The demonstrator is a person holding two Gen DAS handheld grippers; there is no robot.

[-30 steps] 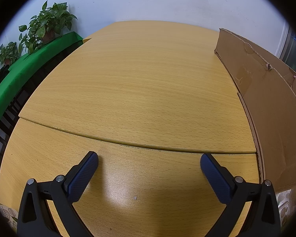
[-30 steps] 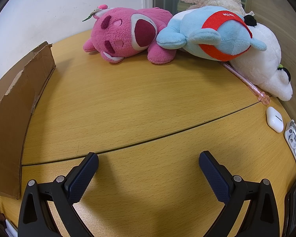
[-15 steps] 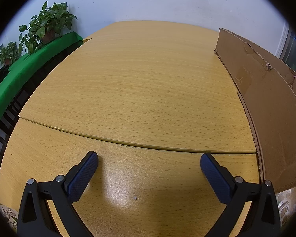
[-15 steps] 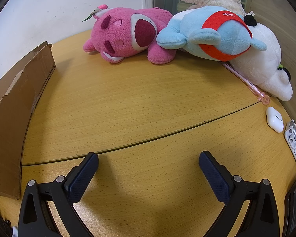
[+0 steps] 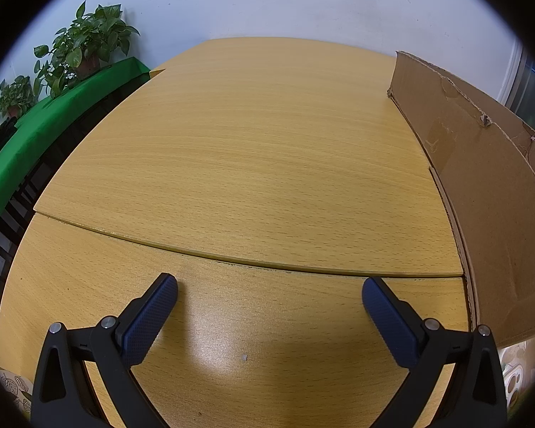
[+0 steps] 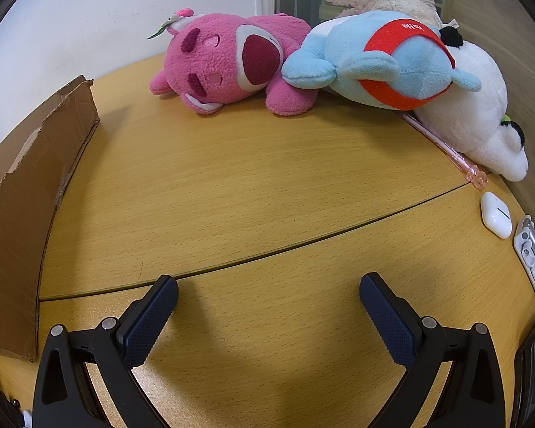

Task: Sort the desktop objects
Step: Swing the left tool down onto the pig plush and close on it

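Two claws, left claw [image 5: 269, 294] and right claw [image 6: 268, 290], spread wide, pink plush [image 6: 228, 62], white earbud case [image 6: 495, 214]

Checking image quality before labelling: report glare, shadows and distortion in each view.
Left wrist view: a soft glare patch on the table between the open jaws; fisheye bends the table seam. Right wrist view: no glare, a dark shadow under the open jaws; the seam curves too; the plush toys look sharp.
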